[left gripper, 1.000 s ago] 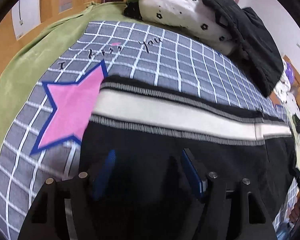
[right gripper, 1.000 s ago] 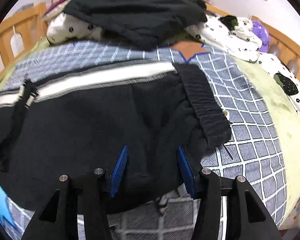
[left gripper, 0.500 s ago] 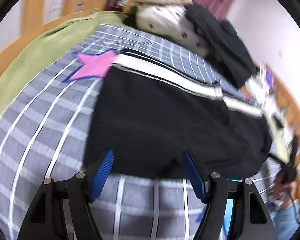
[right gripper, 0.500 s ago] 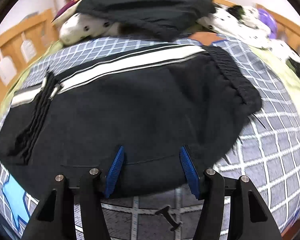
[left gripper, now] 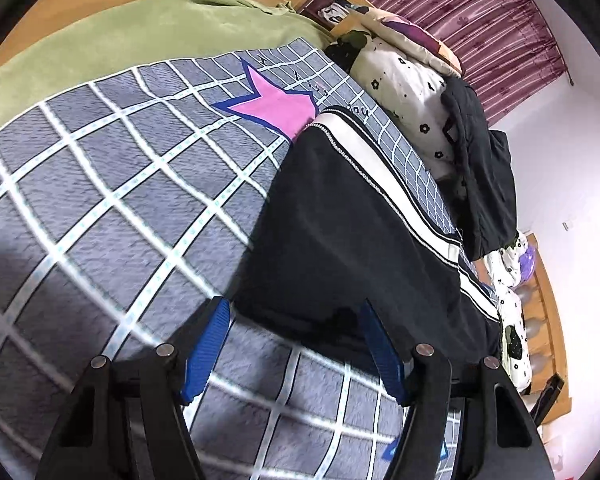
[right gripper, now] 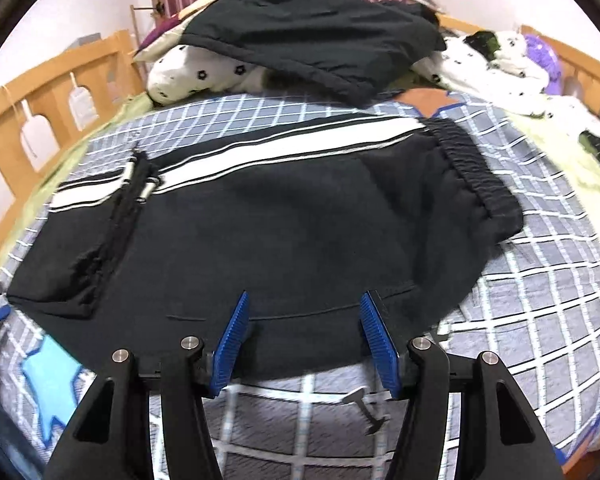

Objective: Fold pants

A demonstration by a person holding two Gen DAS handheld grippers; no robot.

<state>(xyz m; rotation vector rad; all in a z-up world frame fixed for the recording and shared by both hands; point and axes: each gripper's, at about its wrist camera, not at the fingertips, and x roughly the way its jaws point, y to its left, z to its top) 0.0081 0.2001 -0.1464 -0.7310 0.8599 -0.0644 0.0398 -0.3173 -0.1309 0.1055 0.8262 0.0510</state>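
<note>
Okay, the pants (right gripper: pixel 284 224) are lying on the grey checked blanket (left gripper: pixel 100 216) on the bed, already doubled over once by the look of it, white side stripe (right gripper: pixel 300 148) along the far edge and the elastic waistband (right gripper: pixel 471 176) at the right end in the right wrist view. The left gripper (left gripper: pixel 292 340) is hovering at the near left corner of the pants, its jaws closing a little, with blanket and just the cloth edge showing between them, nothing pinched. The right gripper (right gripper: pixel 303 336) is sitting over the near hem, jaws spread, pads not pressing on the fabric. I'm reading the cloth as soft, thickish knit: light, limp, not slippery on the fuzzy blanket, so it's going to sag and drag rather than hold shape. Best hold is probably both layers at the near edge, one gripper toward each end, biting deep enough to catch the under layer too. The waistband is bulkier and likely gives a firmer bite than the thin hem. A black jacket (right gripper: pixel 315 28) and spotted bedding (right gripper: pixel 204 76) are piled at the far side, well apart from the work.
</note>
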